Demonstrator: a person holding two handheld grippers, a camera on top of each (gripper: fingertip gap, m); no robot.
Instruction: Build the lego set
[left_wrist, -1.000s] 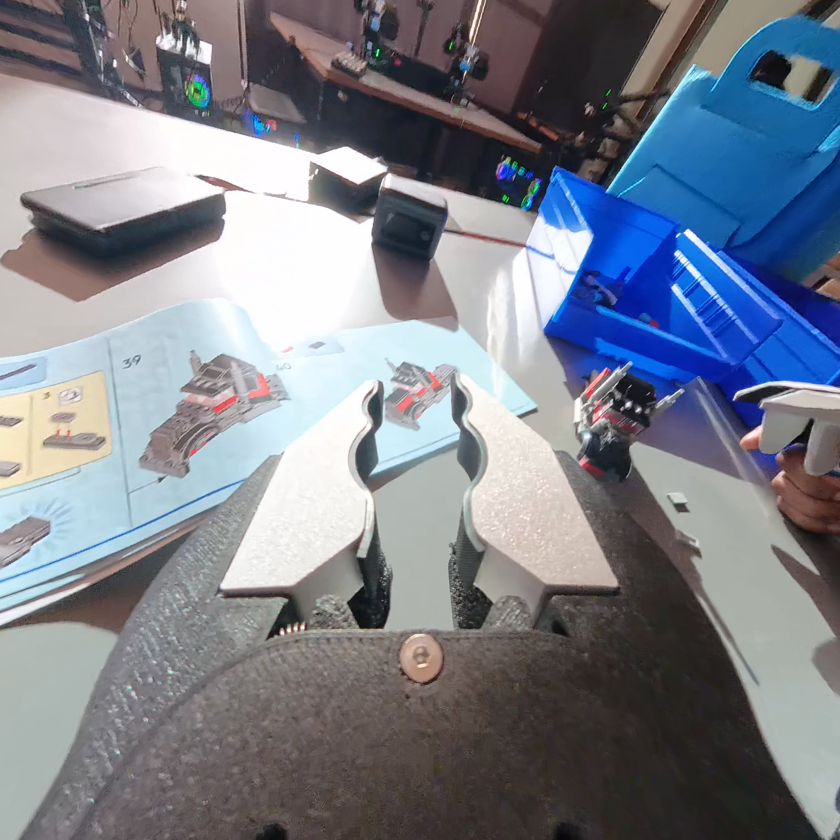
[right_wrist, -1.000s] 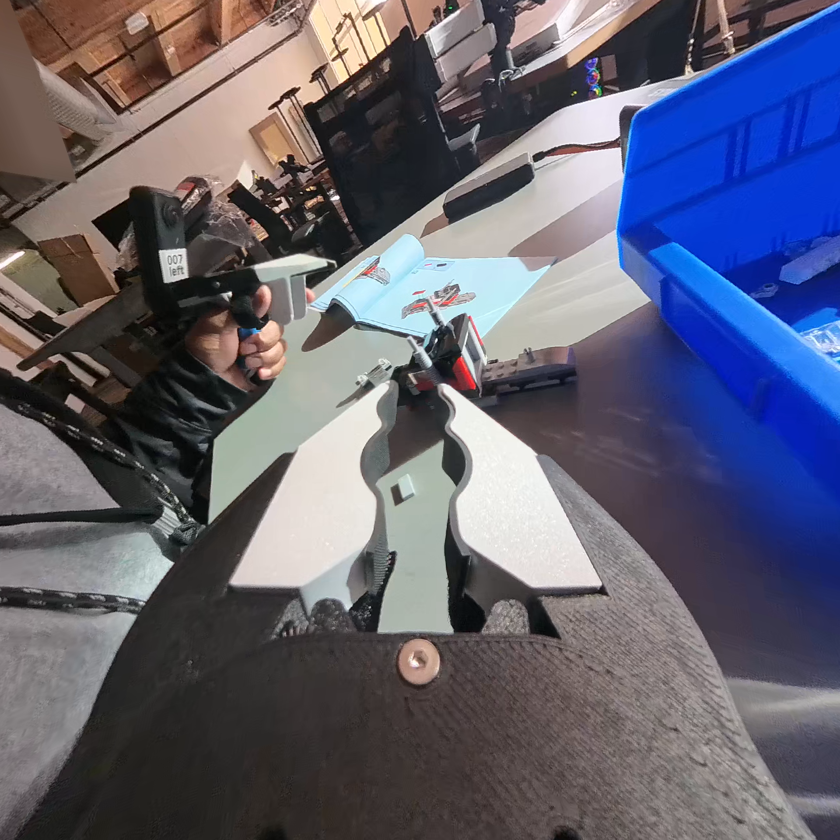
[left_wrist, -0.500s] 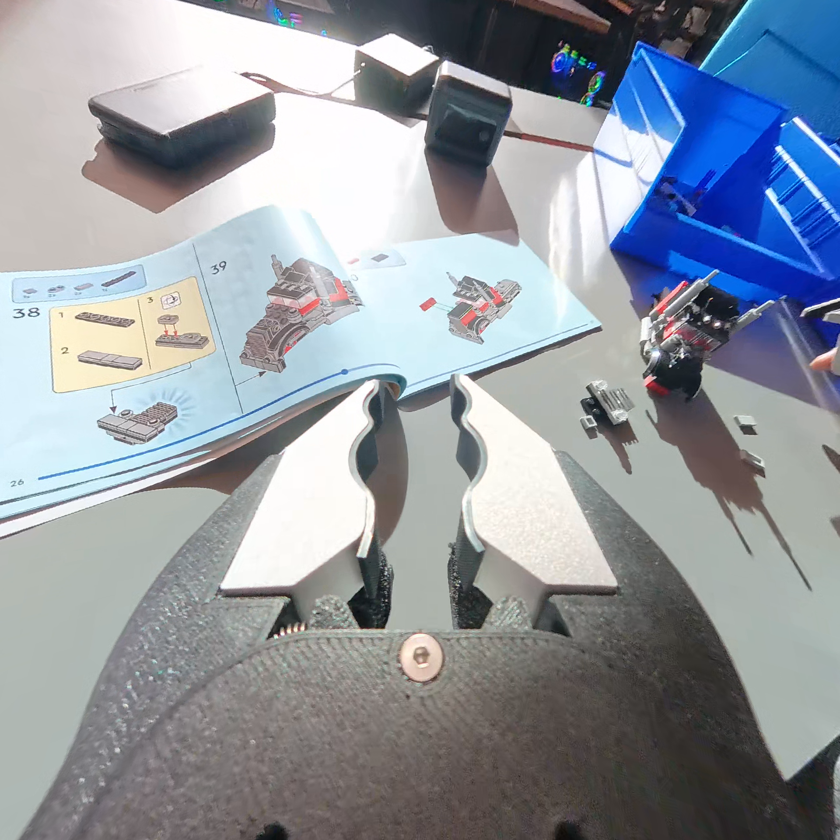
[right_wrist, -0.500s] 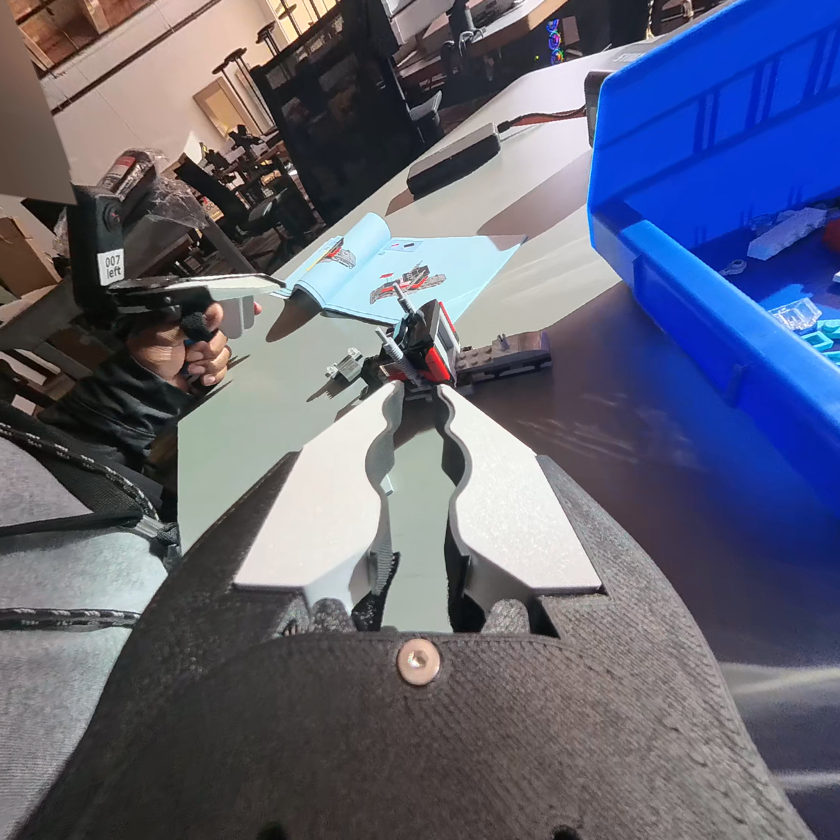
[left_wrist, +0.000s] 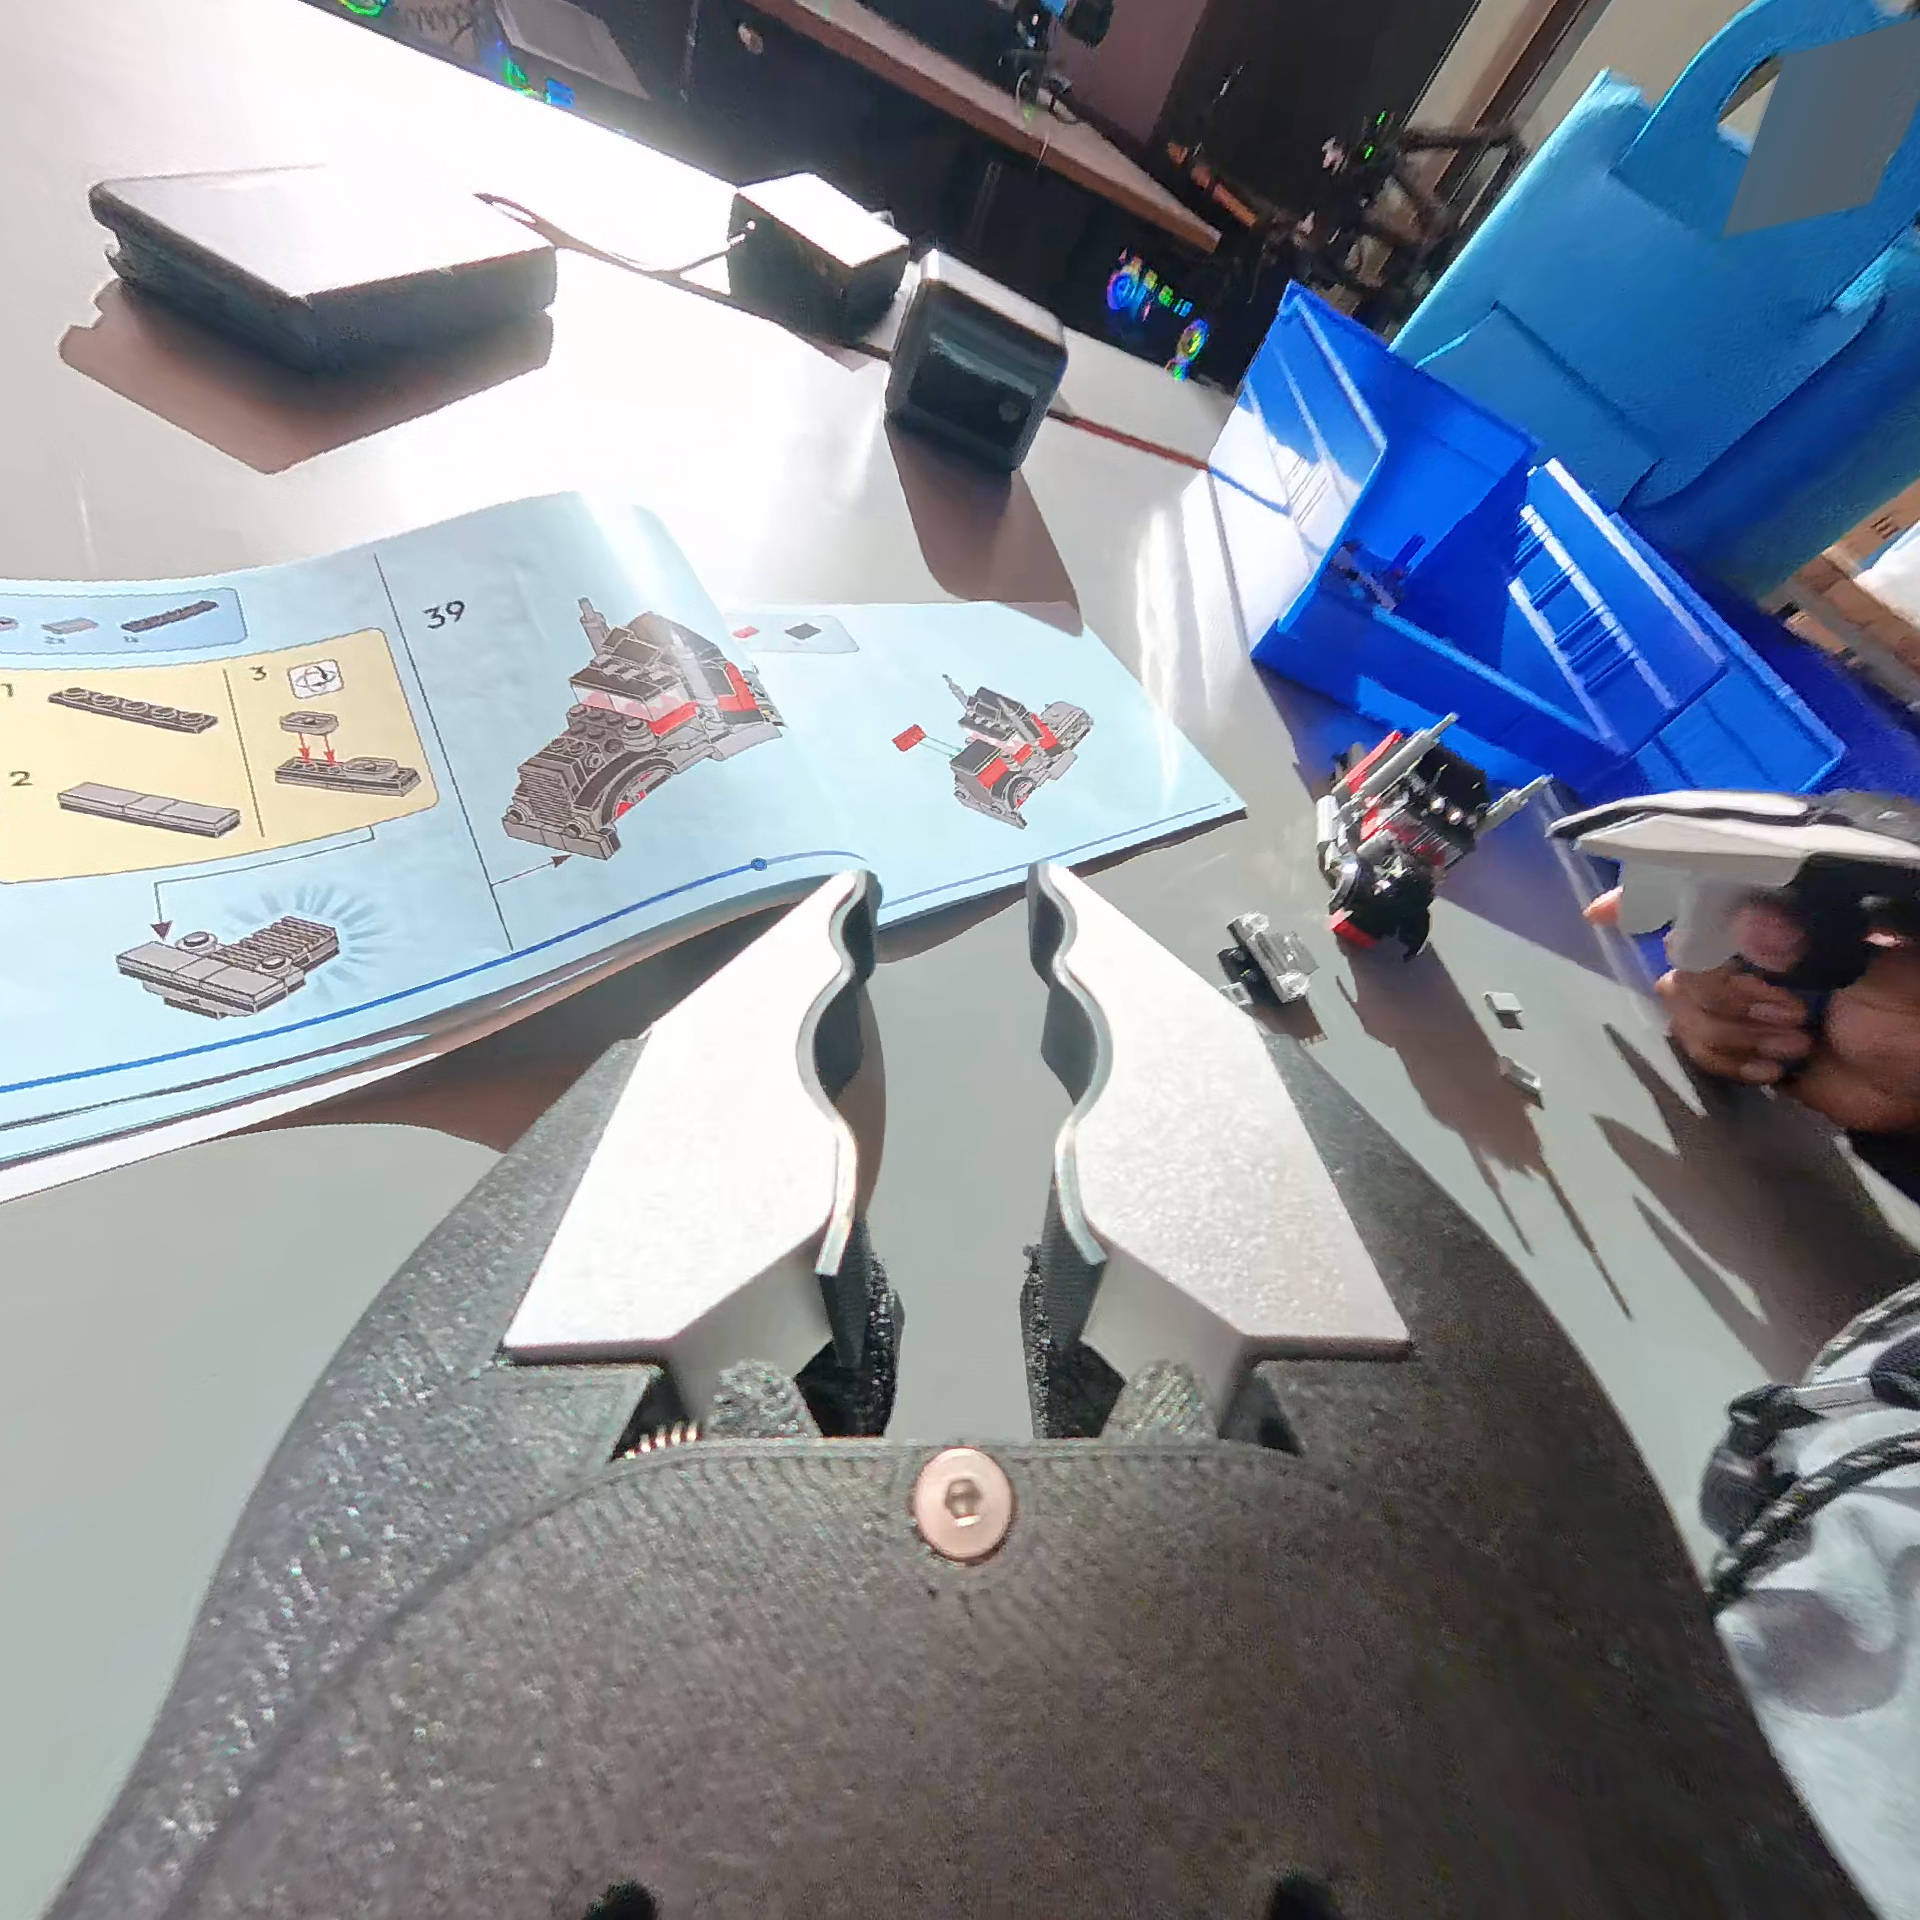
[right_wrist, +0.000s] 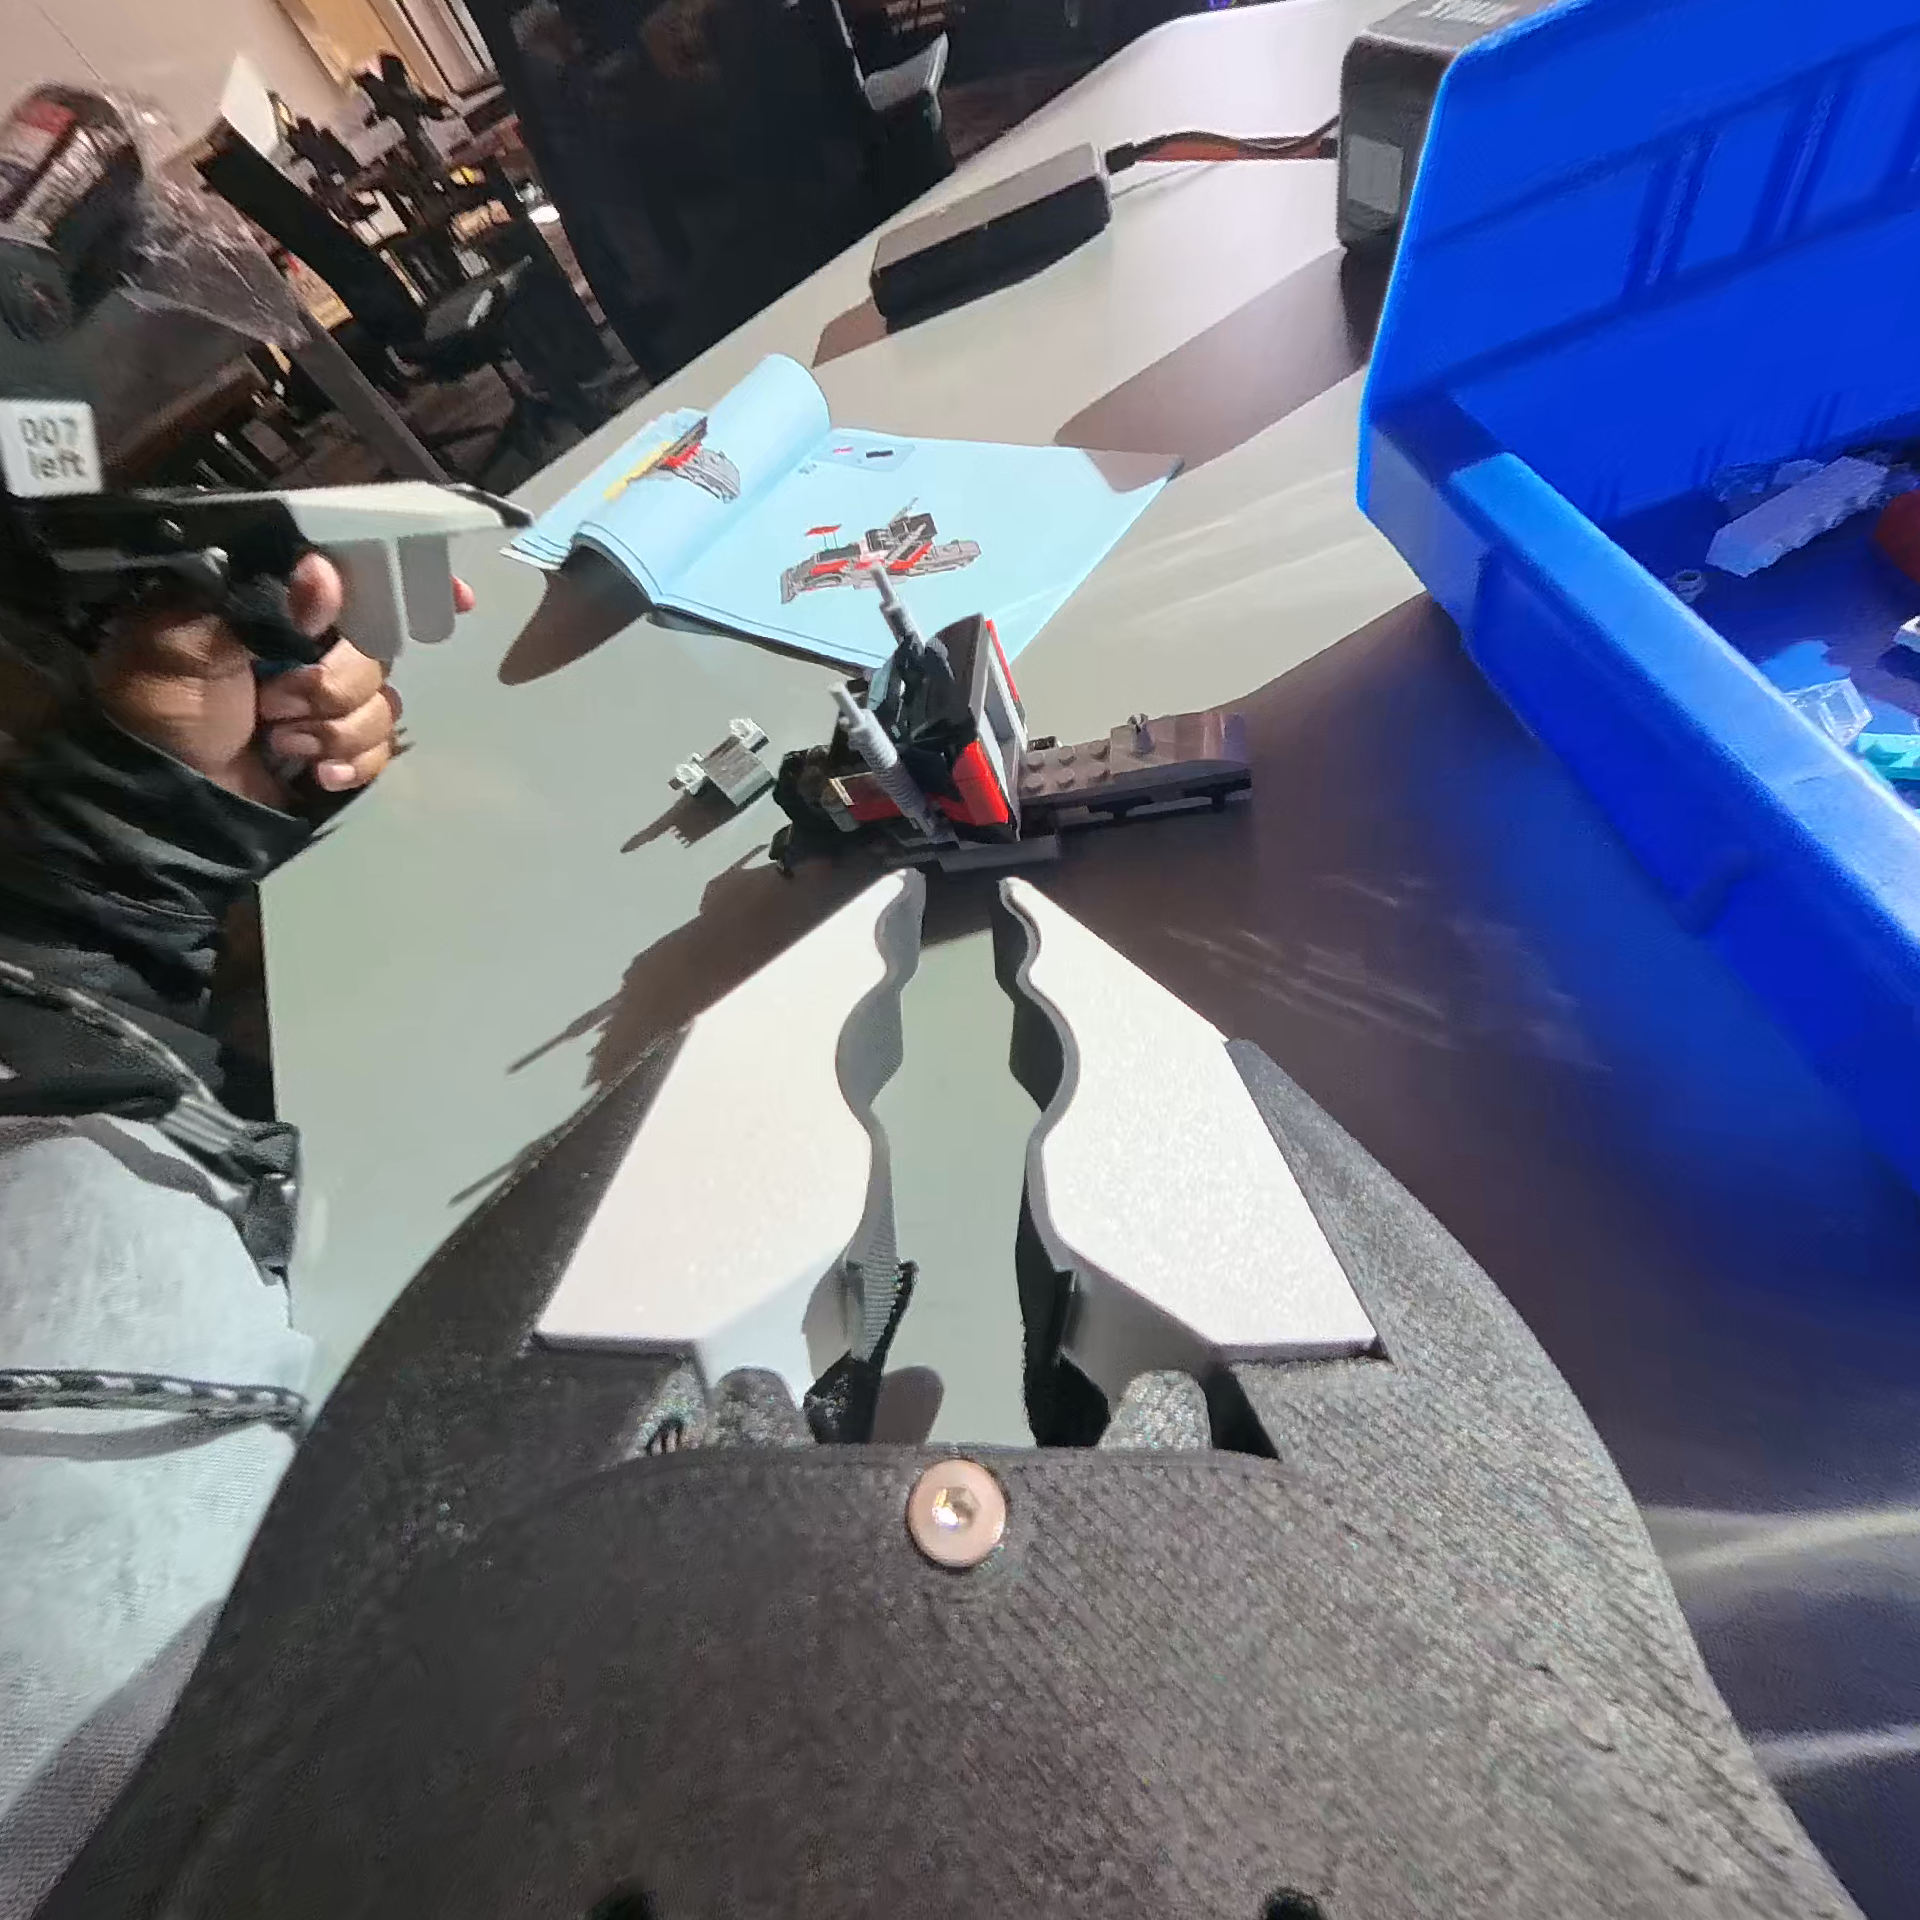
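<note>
A partly built black, red and grey lego model (right_wrist: 935, 769) stands on the grey table, just beyond my right gripper's (right_wrist: 961, 894) tips. The right gripper is open with a narrow gap and holds nothing. A small grey sub-assembly (right_wrist: 722, 769) lies left of the model. My left gripper (left_wrist: 951, 904) is open and empty, its tips at the near edge of the open blue instruction booklet (left_wrist: 623, 727). From the left wrist view the model (left_wrist: 1397, 831) sits to the right, with the sub-assembly (left_wrist: 1268, 956) and two tiny grey pieces (left_wrist: 1501, 1006) near it.
A blue parts bin (right_wrist: 1662, 520) with loose bricks stands right of the model; it also shows in the left wrist view (left_wrist: 1455, 582). A flat black case (left_wrist: 312, 260) and two small black boxes (left_wrist: 977, 374) sit at the back. The person's hand holds the right gripper (left_wrist: 1766, 997). Across from one pair of fingers to the other is roughly 30 cm.
The right gripper has moved closer to the model. The left gripper dipped toward the booklet's near edge, then tilted back up a little. Both stay open.
</note>
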